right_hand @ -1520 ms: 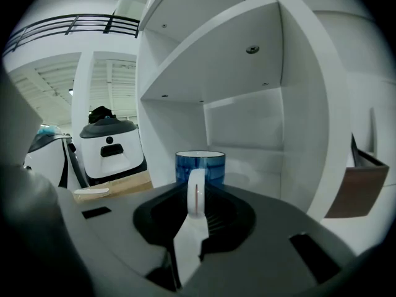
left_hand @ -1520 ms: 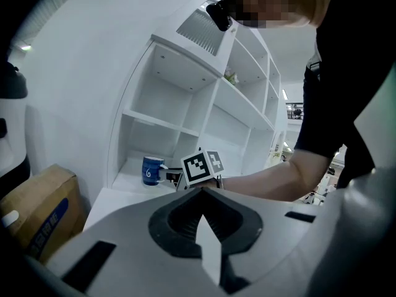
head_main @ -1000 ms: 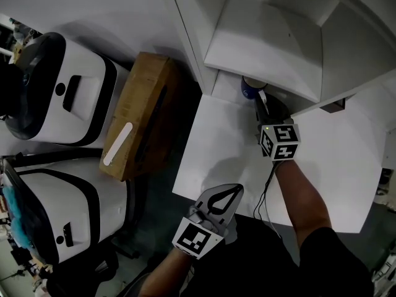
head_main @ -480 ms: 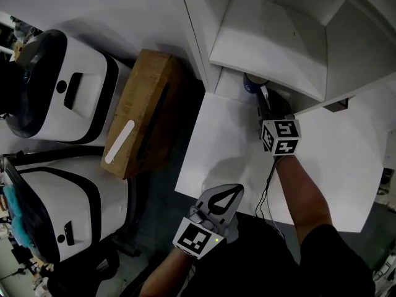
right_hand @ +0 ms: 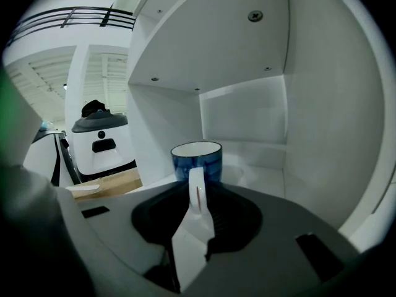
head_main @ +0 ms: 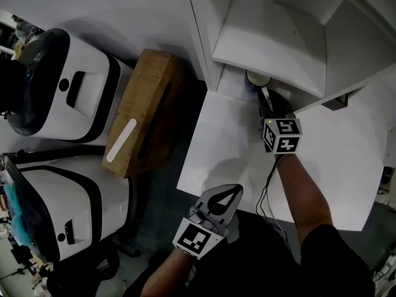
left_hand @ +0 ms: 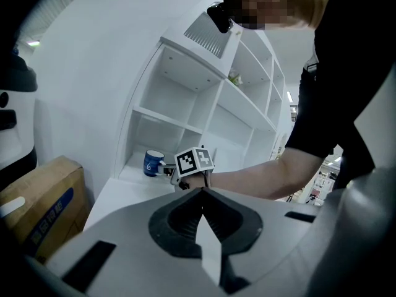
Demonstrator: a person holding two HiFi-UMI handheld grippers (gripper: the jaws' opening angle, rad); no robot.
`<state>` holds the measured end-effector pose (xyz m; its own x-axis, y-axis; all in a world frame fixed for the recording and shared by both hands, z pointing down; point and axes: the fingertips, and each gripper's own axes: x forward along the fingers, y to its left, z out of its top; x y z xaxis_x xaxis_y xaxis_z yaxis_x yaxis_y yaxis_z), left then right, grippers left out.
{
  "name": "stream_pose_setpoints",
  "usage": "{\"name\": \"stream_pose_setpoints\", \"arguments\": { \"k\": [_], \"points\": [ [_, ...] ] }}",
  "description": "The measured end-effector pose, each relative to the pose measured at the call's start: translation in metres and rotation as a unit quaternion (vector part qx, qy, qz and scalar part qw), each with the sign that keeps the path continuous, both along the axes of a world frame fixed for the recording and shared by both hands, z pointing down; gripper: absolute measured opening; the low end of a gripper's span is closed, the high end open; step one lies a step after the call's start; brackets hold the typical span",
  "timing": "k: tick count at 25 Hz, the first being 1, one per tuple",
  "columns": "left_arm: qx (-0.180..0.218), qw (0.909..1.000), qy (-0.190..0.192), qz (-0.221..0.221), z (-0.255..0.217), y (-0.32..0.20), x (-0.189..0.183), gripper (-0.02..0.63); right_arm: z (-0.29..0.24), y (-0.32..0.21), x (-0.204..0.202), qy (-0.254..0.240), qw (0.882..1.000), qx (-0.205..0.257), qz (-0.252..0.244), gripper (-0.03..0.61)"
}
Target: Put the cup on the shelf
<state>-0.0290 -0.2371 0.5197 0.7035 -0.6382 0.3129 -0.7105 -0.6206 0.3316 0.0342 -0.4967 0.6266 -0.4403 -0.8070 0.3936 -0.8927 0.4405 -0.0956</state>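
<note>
A blue cup (head_main: 254, 79) with a white inside stands upright in the lowest compartment of the white shelf (head_main: 272, 42), half hidden under the board above it. My right gripper (head_main: 264, 98) is shut on its white handle. In the right gripper view the cup (right_hand: 197, 160) is straight ahead, the handle (right_hand: 197, 187) pinched between the jaws, the shelf floor (right_hand: 263, 179) beyond. The left gripper view shows the cup (left_hand: 153, 163) low in the shelf (left_hand: 185, 129). My left gripper (head_main: 224, 197) is shut and empty at the table's near edge.
The white table (head_main: 334, 166) runs from the shelf toward me. A brown cardboard box (head_main: 145, 113) stands to its left. Two white and black machines (head_main: 68, 98) (head_main: 62, 215) are further left. The shelf's side wall (right_hand: 334, 116) is close on the cup's right.
My right gripper has carried the cup a little further in under the shelf board. The left gripper has stayed where it was.
</note>
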Motion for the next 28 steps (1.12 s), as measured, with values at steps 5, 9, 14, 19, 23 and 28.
{"name": "stream_pose_setpoints", "arguments": {
  "k": [5, 9, 14, 19, 23, 28],
  "points": [
    [0.000, 1.0000, 0.001, -0.003, -0.003, 0.007, 0.000, 0.005, -0.006, 0.010, 0.005, -0.007, 1.000, 0.002, 0.011, 0.072],
    [0.005, 1.0000, 0.002, 0.001, -0.007, 0.014, 0.001, 0.005, -0.014, 0.027, 0.014, -0.016, 1.000, 0.006, 0.026, 0.072],
    [0.006, 0.9999, 0.008, 0.007, -0.013, 0.026, 0.000, 0.005, -0.031, 0.056, 0.020, -0.023, 0.999, 0.015, 0.032, 0.027],
    [0.014, 0.9997, 0.008, 0.020, -0.024, 0.043, -0.002, 0.005, -0.052, 0.095, 0.016, -0.033, 0.999, 0.011, 0.018, 0.006],
    [0.023, 0.9993, 0.008, 0.030, -0.032, 0.058, -0.004, 0.005, -0.075, 0.128, 0.012, -0.042, 0.999, 0.024, 0.007, 0.006],
    [0.035, 0.9990, 0.007, 0.026, -0.044, 0.078, -0.013, 0.005, -0.102, 0.171, 0.003, -0.060, 0.998, 0.032, 0.003, 0.006]
  ]
}}
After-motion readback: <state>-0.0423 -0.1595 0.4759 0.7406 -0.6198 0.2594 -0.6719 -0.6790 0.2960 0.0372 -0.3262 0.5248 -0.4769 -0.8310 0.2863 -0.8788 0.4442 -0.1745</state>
